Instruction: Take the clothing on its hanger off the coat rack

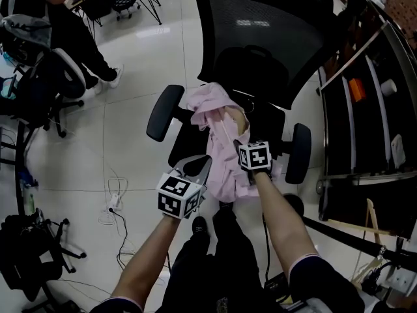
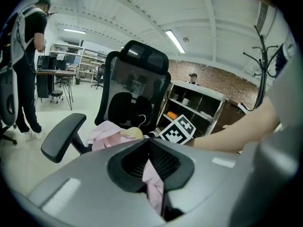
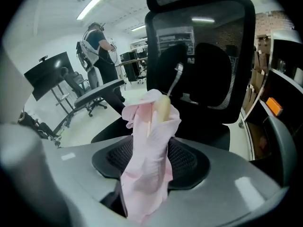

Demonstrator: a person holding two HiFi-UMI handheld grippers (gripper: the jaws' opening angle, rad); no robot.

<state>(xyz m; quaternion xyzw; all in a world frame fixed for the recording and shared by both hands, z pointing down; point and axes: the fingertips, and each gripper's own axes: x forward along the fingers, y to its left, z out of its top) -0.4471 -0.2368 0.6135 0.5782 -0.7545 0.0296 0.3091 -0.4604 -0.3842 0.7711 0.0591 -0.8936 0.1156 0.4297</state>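
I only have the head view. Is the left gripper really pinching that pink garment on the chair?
Observer: Yes. In the left gripper view, the left gripper has its jaws closed on a fold of the pink garment.
Operator: And the right one?
Observer: In its own view the right gripper has its jaws apart, with a dark gap beside the garment that stands between them.
Operator: Is the hanger inside?
Observer: Yes. The hanger pokes out of the garment's top, its metal hook upright before the office chair back.

Pink garment (image 3: 147, 164) hides most of the wooden hanger (image 3: 162, 109)
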